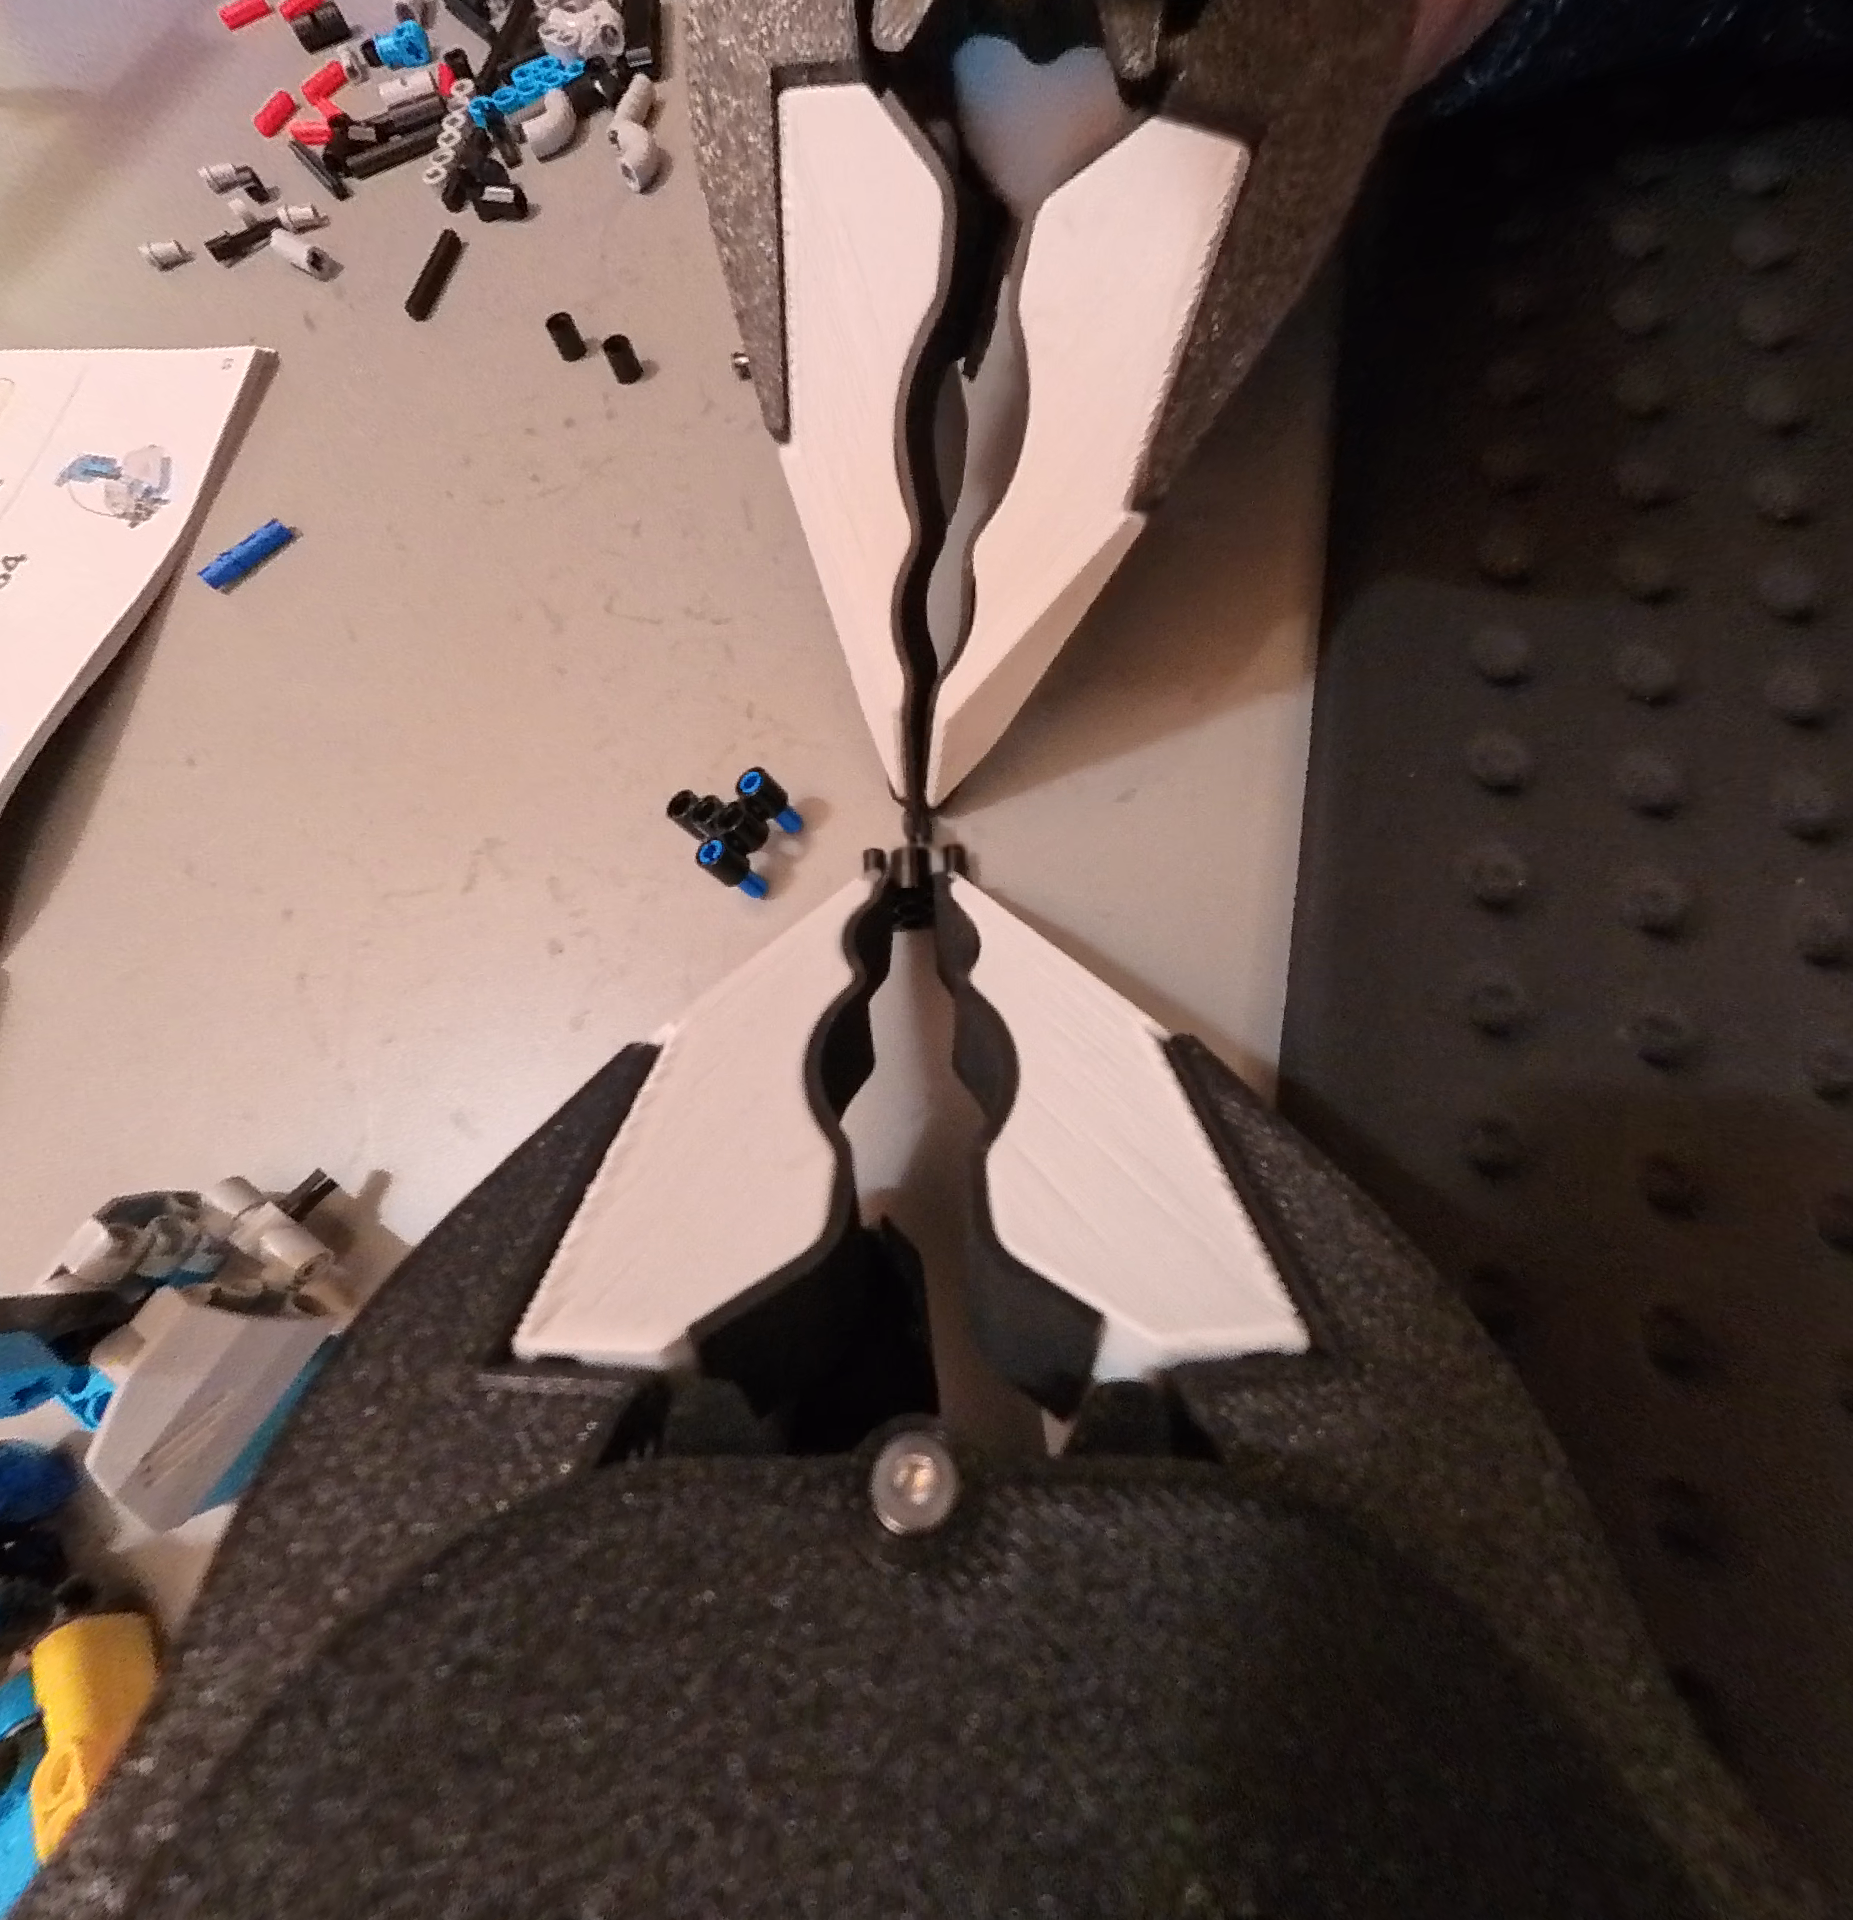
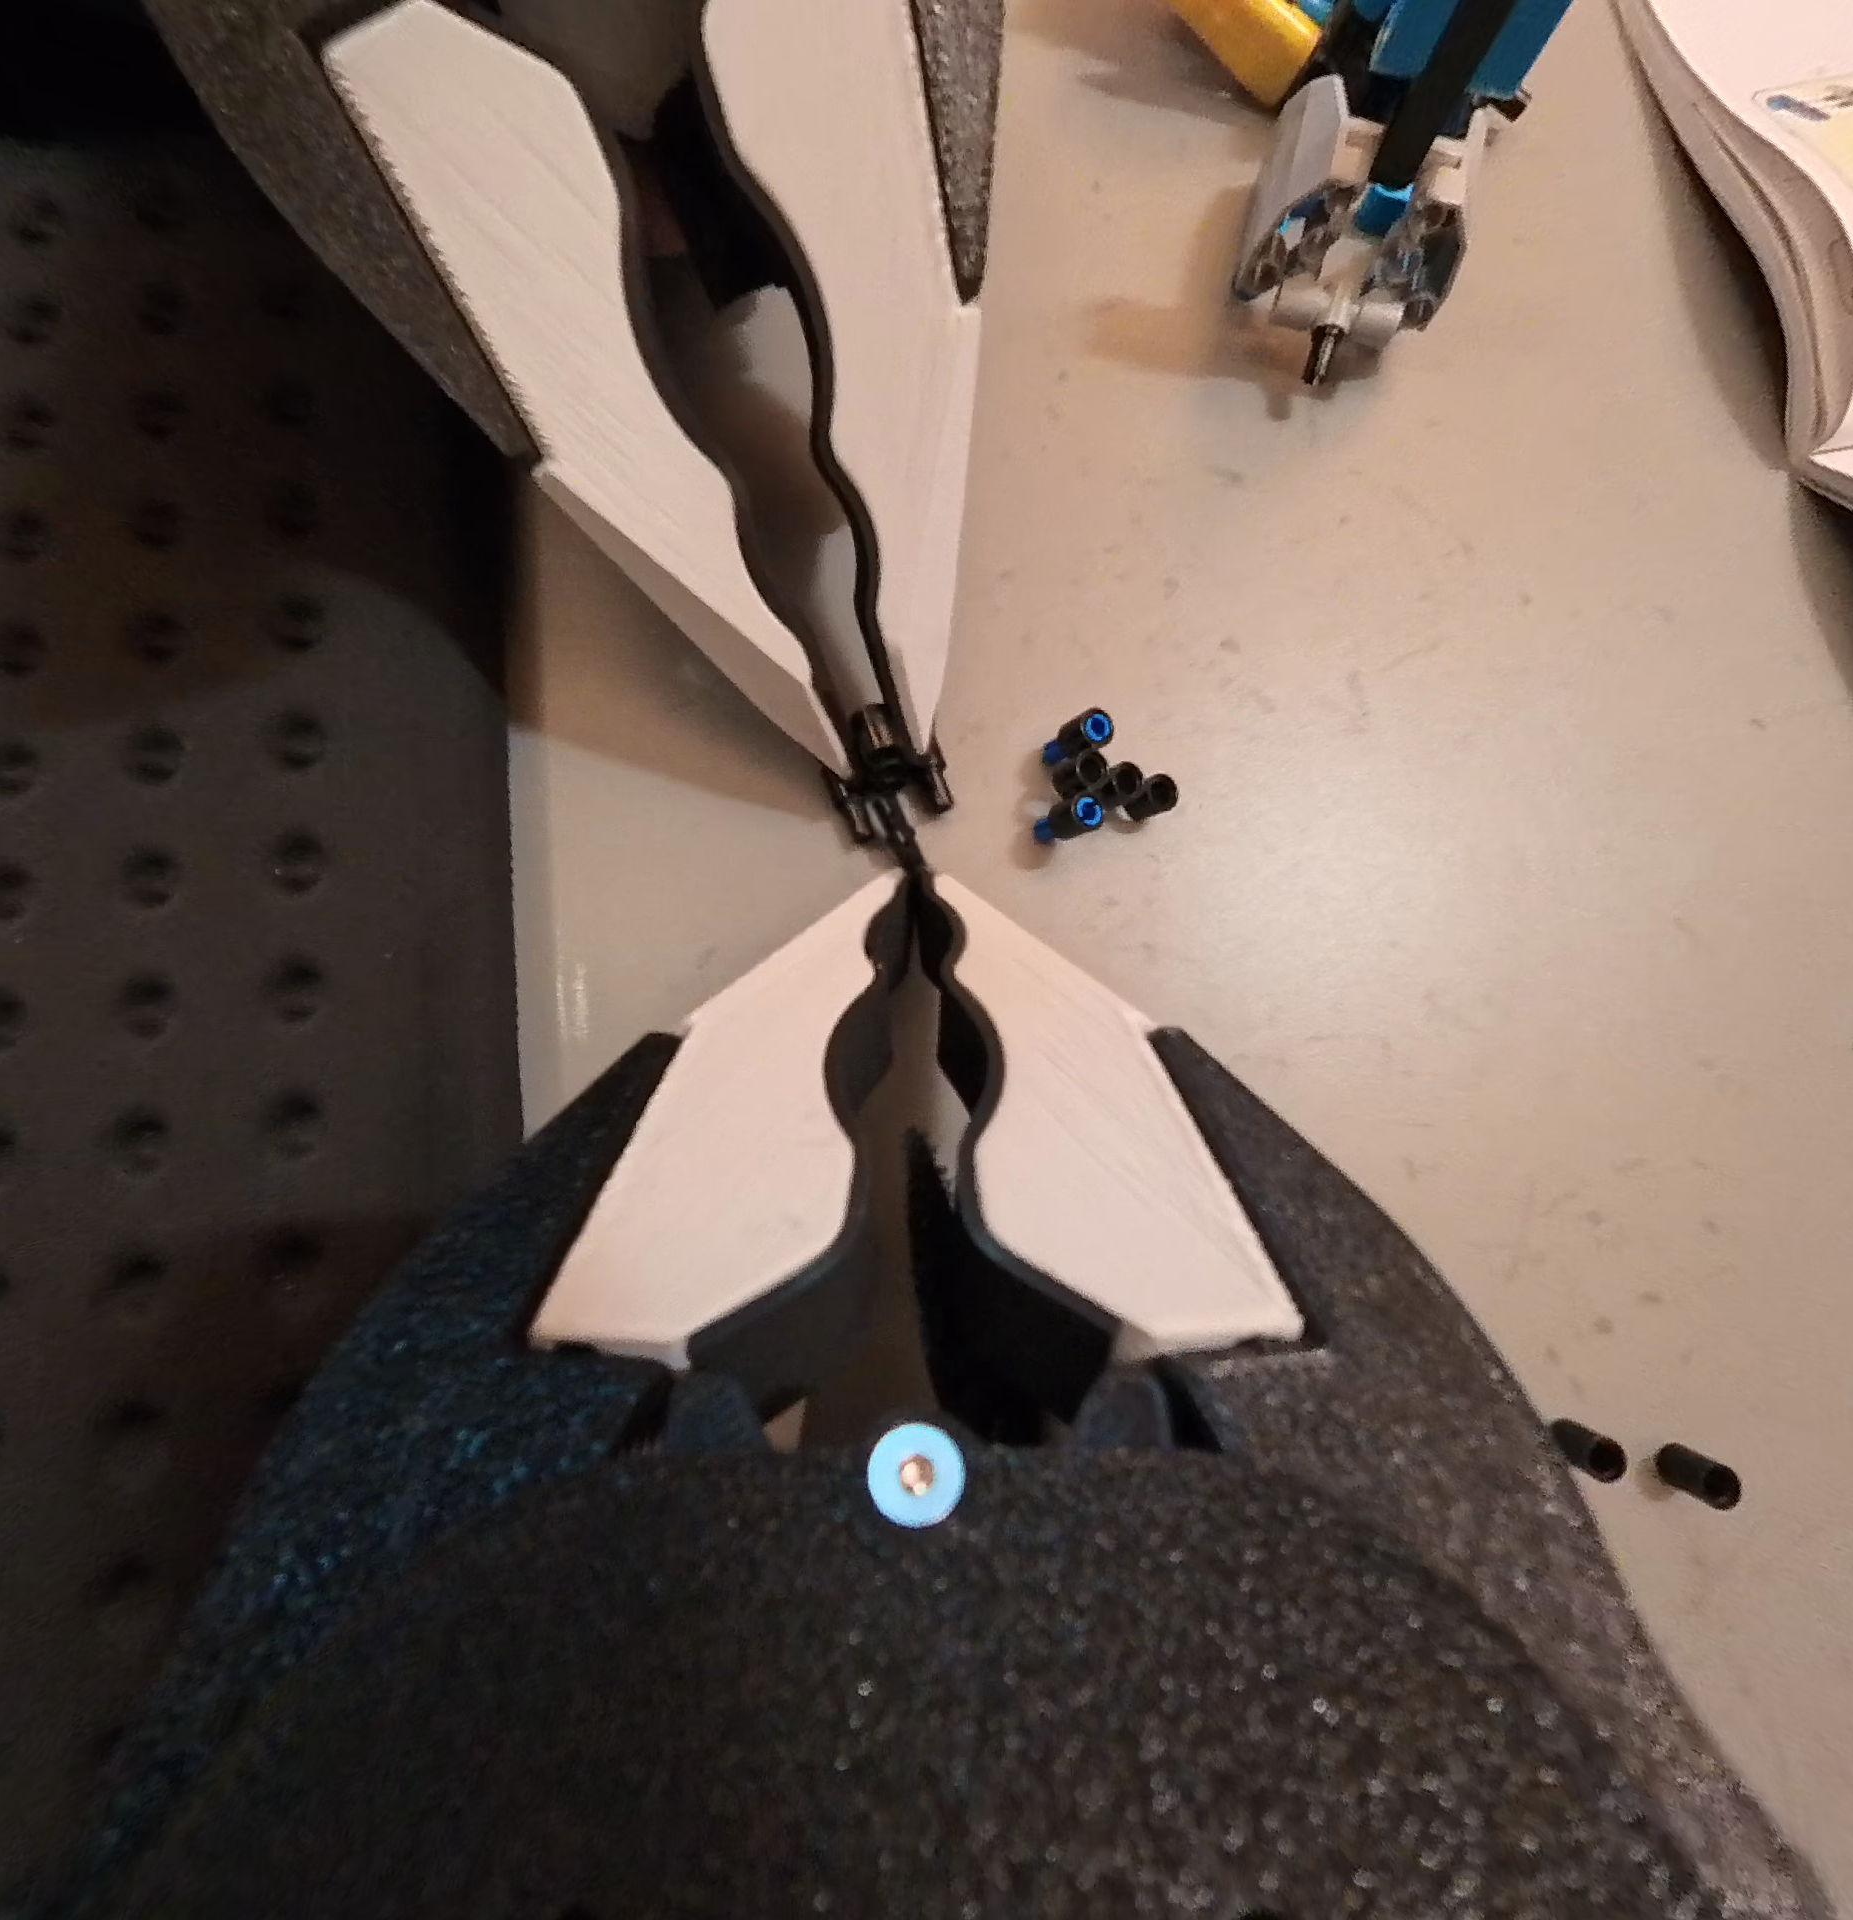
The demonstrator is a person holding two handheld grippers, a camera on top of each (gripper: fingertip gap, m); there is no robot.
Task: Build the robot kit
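- Left wrist view: the left gripper (image 1: 909, 883) comes up from the bottom. Its two white fingers (image 1: 714, 1143) are pinched tight on a small black connector piece (image 1: 909, 868) right at the tips.
- The right gripper (image 1: 917, 805) comes down from the top, tip to tip with the left one. Its fingers are squeezed together on a thin black pin (image 1: 917, 821) that touches the connector piece.
- Both grippers meet just above the grey table (image 1: 486, 675). A dark studded mat (image 1: 1628, 727) lies to the right of them.
- Just beside the tips, on the table, sits a little bunch of black and blue pins (image 1: 735, 826).
- A blue axle (image 1: 247, 554) lies near an open instruction booklet (image 1: 80, 540) on the left.
- A pile of loose red, black, grey and blue parts (image 1: 434, 114) is far up top. A half-built blue and grey model (image 1: 174, 1309) sits at the bottom left.
- Right wrist view: the right gripper (image 2: 914, 883) comes up from the bottom, clenched on the thin black pin (image 2: 909, 857).
- The left gripper (image 2: 880, 748) reaches down from the top, gripping the black connector piece (image 2: 886, 774).
- The bunch of pins (image 2: 1104, 784) is just to the right of the tips.
- Two black tube pieces (image 2: 1644, 1460) lie low on the right, well apart from the tips. The model (image 2: 1358, 218) and booklet (image 2: 1795, 260) are up top.
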